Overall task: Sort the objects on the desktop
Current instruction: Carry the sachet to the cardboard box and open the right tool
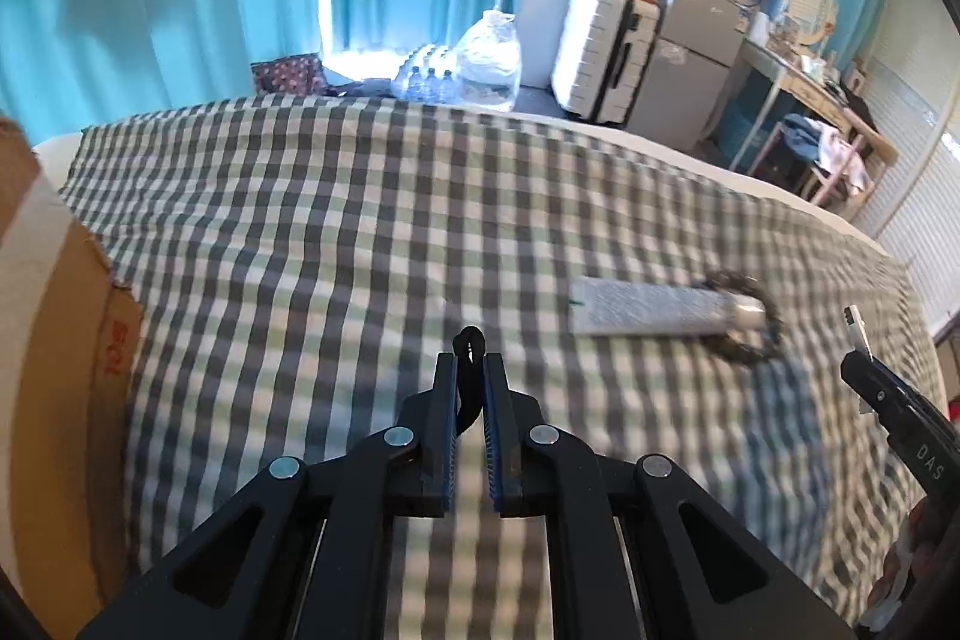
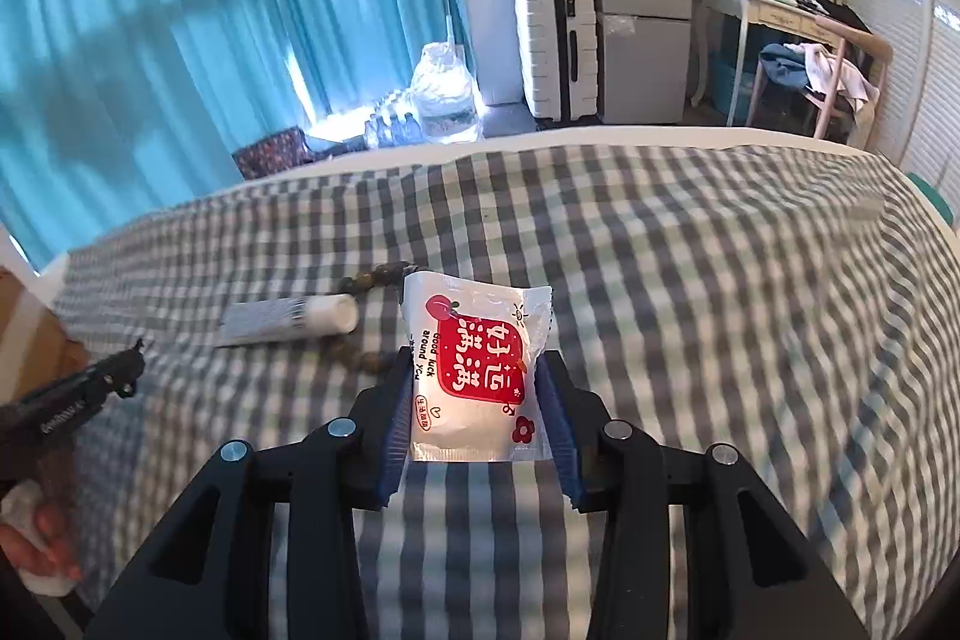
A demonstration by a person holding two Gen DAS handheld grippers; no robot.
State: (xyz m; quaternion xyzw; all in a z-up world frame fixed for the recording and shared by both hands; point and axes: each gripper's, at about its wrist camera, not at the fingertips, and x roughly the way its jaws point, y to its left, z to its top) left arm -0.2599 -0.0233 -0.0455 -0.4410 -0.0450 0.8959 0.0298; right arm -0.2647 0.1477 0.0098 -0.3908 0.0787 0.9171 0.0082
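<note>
Nearest to us, our left tool (image 1: 469,361) is pinched together on a thin black loop (image 1: 470,340), perhaps a hair tie, whose tip pokes out past the fingers. Our right tool (image 2: 477,370) is clamped on a white packet with a red label (image 2: 474,358), pads pressing both its sides. We judge both items are lifted clear of the checked bedcover (image 1: 360,220) and ready to be carried off. The next move calls for taking each to its place, likely the cardboard box (image 1: 60,310) at our left, without squeezing the packet out of shape.

Farther out on the bed lie a white tube (image 2: 288,319) and a string of beads (image 2: 384,275), touching each other and not yet sorted. The beads are partly hidden behind the tube and packet. The box is cut off by the frame, so we cannot see inside it.
</note>
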